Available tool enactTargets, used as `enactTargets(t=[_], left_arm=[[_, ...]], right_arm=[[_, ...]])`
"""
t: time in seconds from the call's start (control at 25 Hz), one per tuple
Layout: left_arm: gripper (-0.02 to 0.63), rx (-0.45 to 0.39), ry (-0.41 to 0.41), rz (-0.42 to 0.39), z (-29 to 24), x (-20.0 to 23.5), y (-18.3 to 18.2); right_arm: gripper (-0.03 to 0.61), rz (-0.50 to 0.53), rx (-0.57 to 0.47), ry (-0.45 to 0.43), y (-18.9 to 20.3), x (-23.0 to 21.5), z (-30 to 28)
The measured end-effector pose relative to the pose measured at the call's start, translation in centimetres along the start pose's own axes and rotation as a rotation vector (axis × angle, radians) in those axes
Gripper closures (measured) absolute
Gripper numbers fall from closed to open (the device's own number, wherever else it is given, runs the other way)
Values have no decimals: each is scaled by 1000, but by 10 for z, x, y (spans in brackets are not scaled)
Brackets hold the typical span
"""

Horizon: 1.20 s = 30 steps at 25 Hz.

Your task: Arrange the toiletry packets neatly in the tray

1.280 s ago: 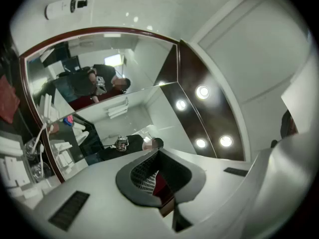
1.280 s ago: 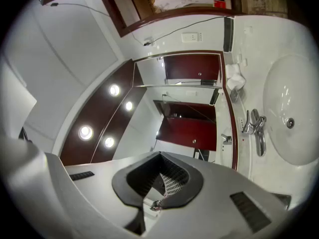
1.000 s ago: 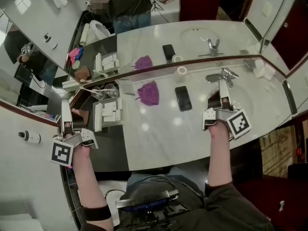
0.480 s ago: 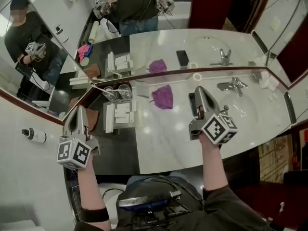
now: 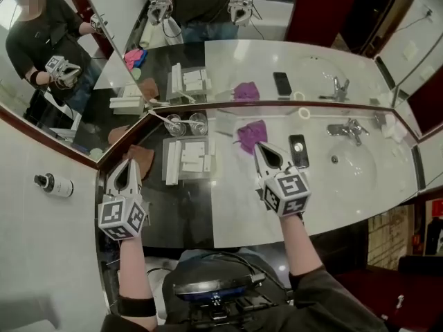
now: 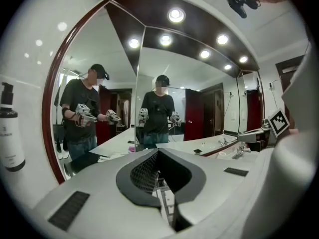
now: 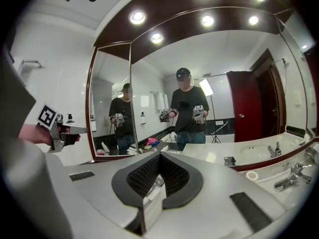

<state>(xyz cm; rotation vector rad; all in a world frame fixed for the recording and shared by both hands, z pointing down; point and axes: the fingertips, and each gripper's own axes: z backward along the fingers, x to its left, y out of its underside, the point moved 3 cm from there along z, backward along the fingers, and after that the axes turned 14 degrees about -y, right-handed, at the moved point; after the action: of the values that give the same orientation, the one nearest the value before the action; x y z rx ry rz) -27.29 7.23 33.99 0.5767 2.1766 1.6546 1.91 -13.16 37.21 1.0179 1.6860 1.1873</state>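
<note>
White toiletry packets point(image 5: 194, 156) lie in a pale tray point(image 5: 170, 163) on the dark counter, just in front of the mirror. My left gripper point(image 5: 125, 171) hovers left of the tray, shut and empty, its tip near a brown object point(image 5: 142, 158). My right gripper point(image 5: 266, 151) is over the white marble right of the tray, beside a purple cloth point(image 5: 250, 135), also shut with nothing in it. In the left gripper view the left gripper's point(image 6: 158, 156) jaws are pressed together and point at the mirror. The right gripper's point(image 7: 159, 157) jaws are closed too in its own view.
Two drinking glasses point(image 5: 185, 124) stand behind the tray at the mirror. A black phone point(image 5: 298, 151), a white ring point(image 5: 304, 113) and the faucet point(image 5: 349, 128) with its basin lie to the right. A dispenser bottle point(image 5: 54, 183) hangs on the left wall.
The right gripper has swung left from the faucet to beside the purple cloth. The left gripper has come forward toward the tray. Both have rolled, so their marker cubes now face up.
</note>
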Motion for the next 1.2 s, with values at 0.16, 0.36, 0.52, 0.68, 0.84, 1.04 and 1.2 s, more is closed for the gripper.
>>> enactTargets(t=[0.16,0.36,0.52,0.68,0.84,1.04,1.2], left_arm=[[614,60,-5,-27,-5,18,38],[614,115,3,-74,-10,28,74],[614,130,17,-70,-13,28,88],[614,128,30,-72,-15,25,88],[614,119,37,-68,-18,22,86],[614,118,56,-99,-22,16,92],[614,122,66,-99,-28,15,97]], right_arm=[[572,82,120,-73,29,37,-33],[572,150,266,-143,78,71,-60],[572,142,320,-190,103,85,-69],[556,149,345,-210,112,90,-78],[547,211,404,-225,121,91,-94],[438,342,531,-334,150,95,-135],[354,460,645,-409,170,93,-175]])
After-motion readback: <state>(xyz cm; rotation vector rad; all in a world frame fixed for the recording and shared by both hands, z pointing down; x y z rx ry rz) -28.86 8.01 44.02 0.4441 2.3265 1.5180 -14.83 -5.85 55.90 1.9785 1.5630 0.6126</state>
